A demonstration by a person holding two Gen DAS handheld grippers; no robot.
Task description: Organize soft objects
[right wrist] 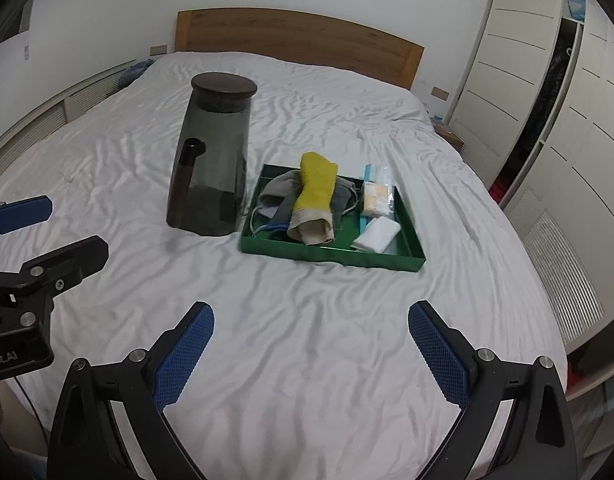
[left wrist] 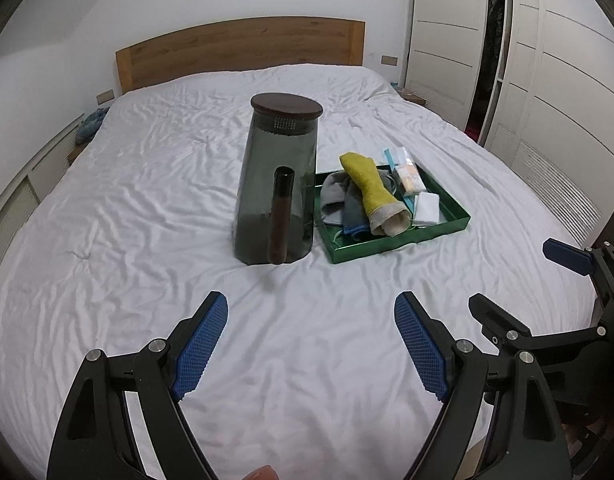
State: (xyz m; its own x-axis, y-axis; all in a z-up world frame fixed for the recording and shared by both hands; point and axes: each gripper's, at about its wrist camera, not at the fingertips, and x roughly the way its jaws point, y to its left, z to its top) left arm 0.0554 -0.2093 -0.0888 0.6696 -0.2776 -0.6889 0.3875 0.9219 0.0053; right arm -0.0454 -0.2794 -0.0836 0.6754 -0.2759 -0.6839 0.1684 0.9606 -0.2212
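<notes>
Wrinkled white bed (left wrist: 147, 200) w/ wood headboard (left wrist: 243, 48), white wardrobe (left wrist: 547, 80).

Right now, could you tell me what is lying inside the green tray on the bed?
Inside the green tray: a yellow sock lying over grey cloths, a white folded pad and a clear packet. Whatever lies beneath the sock stays hidden.

One smoked-glass pitcher (left wrist: 276, 184) and one green tray (left wrist: 391, 246) are sitting on one bed (left wrist: 147, 200), the tray holding one yellow sock (left wrist: 371, 184), one white folded pad (left wrist: 427, 206) and several grey cloths (left wrist: 337, 196)
</notes>
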